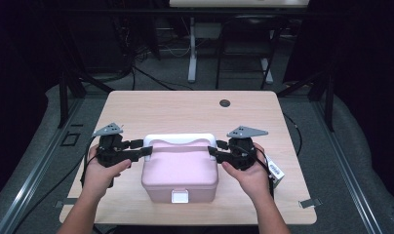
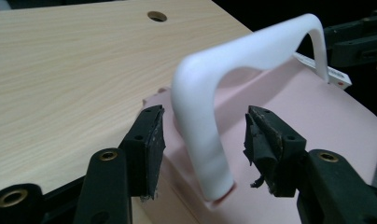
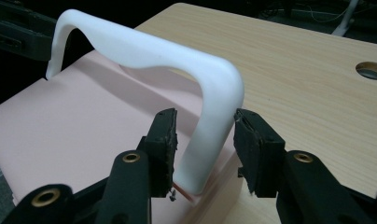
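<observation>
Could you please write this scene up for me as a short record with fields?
surface: wooden table with a round hole
object: pink box, lid closed, white latch at its front
handle: white handle, raised upright
left gripper: open, straddling the handle's left leg, gaps on both sides
right gripper: open, straddling the right leg, not pressing
hands: one on each gripper, either side of the box

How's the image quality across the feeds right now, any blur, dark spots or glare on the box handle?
High view: soft and low-detail, surroundings very dark, light wooden table evenly lit. Left gripper view: white arched plastic handle bright but not blown out, black jaws close up and slightly soft. Right gripper view: pink plastic box lid evenly lit, far corner dark.
</observation>
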